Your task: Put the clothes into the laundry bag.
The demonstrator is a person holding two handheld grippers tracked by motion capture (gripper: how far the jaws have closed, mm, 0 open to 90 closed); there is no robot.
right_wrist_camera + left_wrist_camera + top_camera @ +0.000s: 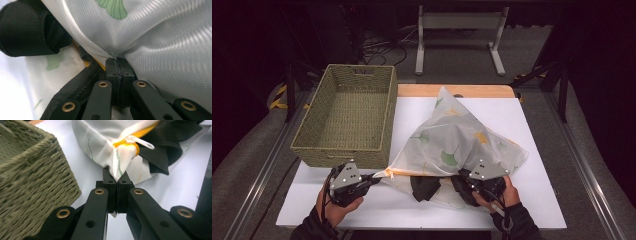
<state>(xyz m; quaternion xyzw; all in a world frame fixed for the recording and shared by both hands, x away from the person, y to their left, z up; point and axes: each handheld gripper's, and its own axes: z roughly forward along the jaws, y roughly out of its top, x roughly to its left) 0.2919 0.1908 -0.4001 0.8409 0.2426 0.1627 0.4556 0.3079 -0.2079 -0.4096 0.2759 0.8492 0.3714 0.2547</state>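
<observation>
Both my grippers have hold of the mesh laundry bag [457,140] at its open end, near my edge of the desk [542,150]. My left gripper [374,179] has its fingers pinched tight on the bag's corner by the yellow trim [125,143] and white loop [141,142]; my right gripper [462,182] is clamped just as tight on the mesh on the far side of the mouth. The black garment [426,187] pokes halfway out of the opening, so I judge the job unfinished. The wicker basket [346,117] beside the bag sits empty. The bag is thin, translucent white, printed with green and yellow leaves, tented into a peak.
</observation>
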